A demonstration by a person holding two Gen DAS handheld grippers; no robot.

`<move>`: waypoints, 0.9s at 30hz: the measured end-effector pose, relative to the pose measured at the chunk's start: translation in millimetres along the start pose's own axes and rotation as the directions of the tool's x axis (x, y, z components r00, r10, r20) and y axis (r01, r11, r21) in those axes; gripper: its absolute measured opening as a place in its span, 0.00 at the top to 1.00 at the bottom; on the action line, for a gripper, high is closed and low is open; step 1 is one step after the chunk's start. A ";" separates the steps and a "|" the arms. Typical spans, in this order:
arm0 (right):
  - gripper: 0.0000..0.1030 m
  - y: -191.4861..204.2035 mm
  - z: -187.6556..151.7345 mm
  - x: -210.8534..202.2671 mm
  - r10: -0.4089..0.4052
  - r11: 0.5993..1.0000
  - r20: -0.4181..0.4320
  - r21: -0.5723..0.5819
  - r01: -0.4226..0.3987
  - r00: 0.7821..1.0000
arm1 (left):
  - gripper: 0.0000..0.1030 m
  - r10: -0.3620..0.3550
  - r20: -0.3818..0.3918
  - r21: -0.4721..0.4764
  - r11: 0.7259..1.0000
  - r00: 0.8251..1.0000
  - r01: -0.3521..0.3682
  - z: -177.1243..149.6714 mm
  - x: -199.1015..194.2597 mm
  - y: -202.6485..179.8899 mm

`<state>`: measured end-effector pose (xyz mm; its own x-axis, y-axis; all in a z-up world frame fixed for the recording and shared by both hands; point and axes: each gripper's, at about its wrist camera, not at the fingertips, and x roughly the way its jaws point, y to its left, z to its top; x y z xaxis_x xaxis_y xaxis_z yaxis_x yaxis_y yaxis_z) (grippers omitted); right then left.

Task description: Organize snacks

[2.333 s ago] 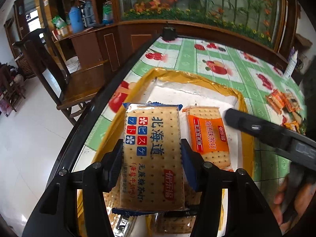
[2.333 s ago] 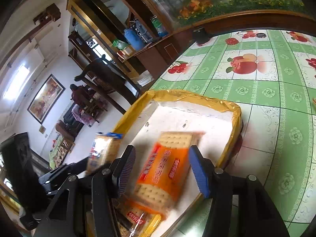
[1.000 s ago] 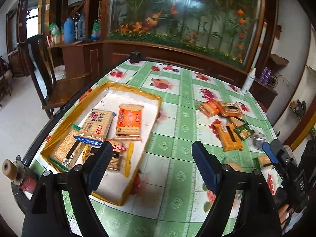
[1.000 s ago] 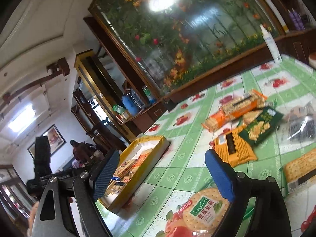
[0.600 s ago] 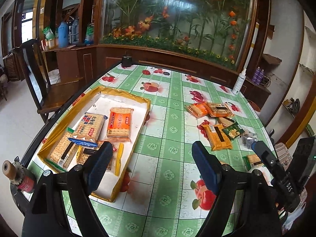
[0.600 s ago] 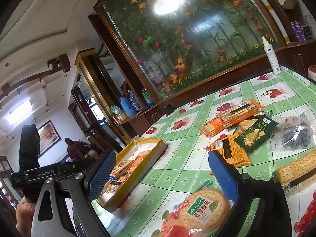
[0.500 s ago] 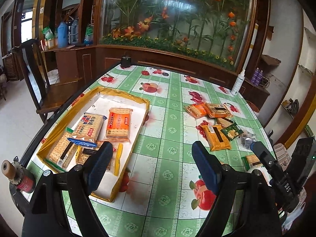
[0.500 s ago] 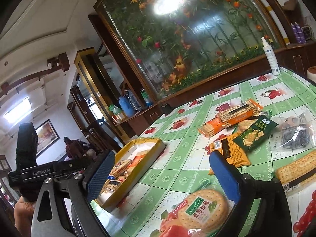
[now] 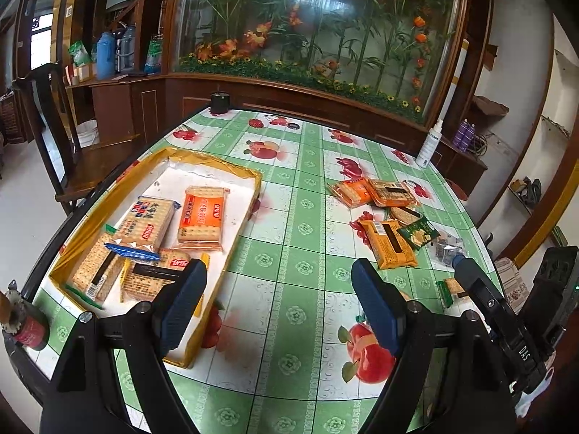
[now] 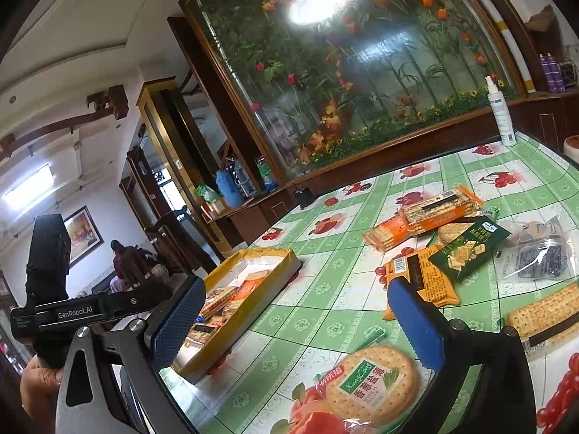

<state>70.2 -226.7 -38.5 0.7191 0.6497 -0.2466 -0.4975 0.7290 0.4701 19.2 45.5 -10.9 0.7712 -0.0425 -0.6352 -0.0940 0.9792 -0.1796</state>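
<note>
Snacks [image 9: 387,242] are lying loose on the green tabletop [image 9: 289,246], others sitting inside the yellow tray [image 9: 253,181]. Left tongs [image 9: 278,303] are hanging apart and empty; right tongs [image 10: 289,322] are opening above a round cracker pack [image 10: 369,383], gripping nothing.

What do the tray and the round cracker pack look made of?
Tray: probably cardboard, with crinkled glossy yellow wrap on its walls and a matt white floor. Round cracker pack: clear plastic film, since the biscuit shows through and the surface glints.
</note>
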 end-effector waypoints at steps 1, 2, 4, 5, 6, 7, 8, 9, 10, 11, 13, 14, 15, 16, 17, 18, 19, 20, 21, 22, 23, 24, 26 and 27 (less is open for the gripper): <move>0.01 0.5 0.1 0.0 -0.003 1.000 0.002 -0.005 0.003 1.000 | 0.20 -0.003 -0.001 0.003 1.000 1.000 0.003 0.2 0.8 -0.8; 0.01 1.1 0.1 -0.4 -0.004 1.000 0.004 -0.008 0.004 1.000 | 0.20 -0.004 -0.002 0.004 1.000 1.000 0.004 0.3 1.3 -1.1; 0.01 1.8 -0.1 -0.6 -0.003 1.000 0.006 -0.010 0.003 1.000 | 0.20 -0.004 -0.004 0.000 1.000 1.000 0.004 1.5 3.0 -0.8; 0.01 1.7 0.1 -0.8 -0.006 1.000 0.005 -0.011 0.006 1.000 | 0.20 -0.006 -0.003 -0.002 1.000 1.000 0.006 1.5 3.7 -1.6; 0.01 1.8 0.3 -0.9 -0.008 1.000 0.005 -0.011 0.008 1.000 | 0.20 -0.009 -0.003 -0.003 1.000 1.000 0.009 1.7 4.4 -1.6; 0.01 1.8 0.5 -1.3 -0.008 1.000 0.007 -0.010 0.008 1.000 | 0.20 -0.010 -0.005 -0.002 1.000 1.000 0.010 1.6 5.2 -2.0; 0.01 1.8 0.8 -1.7 -0.006 1.000 0.009 -0.009 0.006 1.000 | 0.20 -0.011 -0.006 0.001 1.000 1.000 0.011 1.3 5.8 -2.1; 0.01 1.7 1.3 -1.8 -0.008 1.000 0.011 -0.009 0.008 1.000 | 0.20 -0.009 -0.009 0.003 1.000 1.000 0.009 1.2 6.6 -2.5; 0.01 1.9 1.3 -1.9 -0.009 1.000 0.012 -0.010 0.010 1.000 | 0.20 -0.007 -0.011 0.003 1.000 1.000 0.007 1.2 7.8 -2.9; 0.01 2.3 1.7 -1.9 -0.008 1.000 0.011 -0.010 0.008 1.000 | 0.20 -0.007 -0.012 0.000 1.000 1.000 0.007 1.2 8.4 -2.8; 0.01 2.9 1.7 -2.2 -0.007 1.000 0.009 -0.012 0.007 1.000 | 0.20 -0.008 -0.013 -0.003 1.000 1.000 0.008 1.1 8.8 -2.7; 0.01 3.0 1.9 -2.5 -0.006 1.000 0.008 -0.013 0.006 1.000 | 0.20 -0.010 -0.012 -0.002 1.000 1.000 0.010 0.7 8.3 -3.1; 0.01 3.3 2.0 -2.8 -0.005 1.000 0.009 -0.013 0.005 1.000 | 0.20 -0.010 -0.012 0.001 1.000 1.000 0.010 0.3 8.3 -4.0; 0.01 3.4 2.0 -2.5 -0.006 1.000 0.009 -0.013 0.006 1.000 | 0.20 -0.012 -0.012 0.003 1.000 1.000 0.012 0.1 8.7 -4.6; 0.01 3.5 1.9 -2.4 -0.008 1.000 0.009 -0.013 0.008 1.000 | 0.20 -0.014 -0.014 0.005 1.000 1.000 0.014 -0.2 9.1 -5.2; 0.01 3.4 1.9 -2.3 -0.007 1.000 0.008 -0.013 0.007 1.000 | 0.20 -0.016 -0.015 0.006 1.000 1.000 0.016 -0.4 9.1 -5.5; 0.01 3.8 1.8 -2.3 -0.008 1.000 0.006 -0.012 0.008 1.000 | 0.20 -0.018 -0.015 0.006 1.000 1.000 0.018 -0.6 9.4 -5.7; 0.01 3.7 2.2 -1.8 -0.008 1.000 0.004 -0.012 0.008 1.000 | 0.20 -0.019 -0.016 0.006 1.000 1.000 0.019 -0.5 9.7 -4.9; 0.01 4.0 2.2 -1.6 -0.008 1.000 0.003 -0.013 0.009 1.000 | 0.20 -0.020 -0.017 0.005 1.000 1.000 0.020 -0.5 10.1 -4.5; 0.01 4.4 2.2 -1.5 -0.010 1.000 0.002 -0.015 0.010 1.000 | 0.20 -0.021 -0.017 0.003 1.000 1.000 0.022 -0.5 10.4 -4.1; 0.01 3.8 2.9 -0.6 -0.011 1.000 0.001 -0.016 0.011 1.000 | 0.20 -0.022 -0.017 0.002 1.000 1.000 0.022 -0.5 10.4 -3.6; 0.01 3.5 2.9 -0.8 -0.011 1.000 0.002 -0.016 0.011 1.000 | 0.20 -0.021 -0.017 0.001 1.000 1.000 0.021 -0.7 10.5 -3.8; 0.01 3.7 2.7 -0.4 -0.015 1.000 0.003 -0.022 0.015 1.000 | 0.20 -0.022 -0.017 -0.002 1.000 1.000 0.022 -0.9 10.6 -2.9; 0.01 3.9 2.7 -0.2 -0.017 1.000 0.003 -0.024 0.017 1.000 | 0.20 -0.022 -0.020 -0.002 1.000 1.000 0.022 -1.3 10.8 -2.5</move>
<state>69.4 -224.6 -34.3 0.7286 0.6367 -0.2523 -0.4966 0.7449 0.4455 26.9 42.4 -18.2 0.7605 -0.0676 -0.6458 -0.0787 0.9776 -0.1950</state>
